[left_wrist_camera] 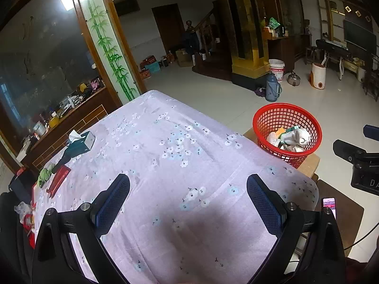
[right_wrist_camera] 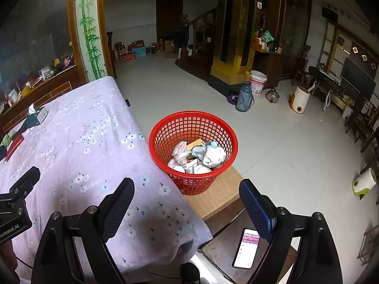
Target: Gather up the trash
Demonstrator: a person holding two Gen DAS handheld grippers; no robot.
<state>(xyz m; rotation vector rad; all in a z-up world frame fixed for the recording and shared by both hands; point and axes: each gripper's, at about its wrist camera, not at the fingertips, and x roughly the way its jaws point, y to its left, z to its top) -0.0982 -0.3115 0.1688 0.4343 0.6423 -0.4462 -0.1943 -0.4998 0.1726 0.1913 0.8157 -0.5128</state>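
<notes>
A big tiled living room surrounds a table (left_wrist_camera: pixel 165 142) draped in a lilac flowered cloth. Beside its right edge a red basket (right_wrist_camera: pixel 193 151) stands on a low wooden stool (right_wrist_camera: pixel 218 194), already holding crumpled paper, a white cloth and small cartons. The left gripper (left_wrist_camera: pixel 188 198) hangs above the near cloth with its jaws spread wide and nothing between them; the right gripper (right_wrist_camera: pixel 187 203) is likewise spread and empty, aimed toward the basket. What looks like the remaining trash sits at the table's far left: a crumpled green wad (left_wrist_camera: pixel 45 175) touching a flat red packet (left_wrist_camera: pixel 59 179), near a tissue box (left_wrist_camera: pixel 84 140). The fisheye blurs that corner, so the wad may be cloth or paper. Either would be light and soft, best pinched across its bulk; the packet looks stiffer and thin, probably easiest taken by a raised edge.
</notes>
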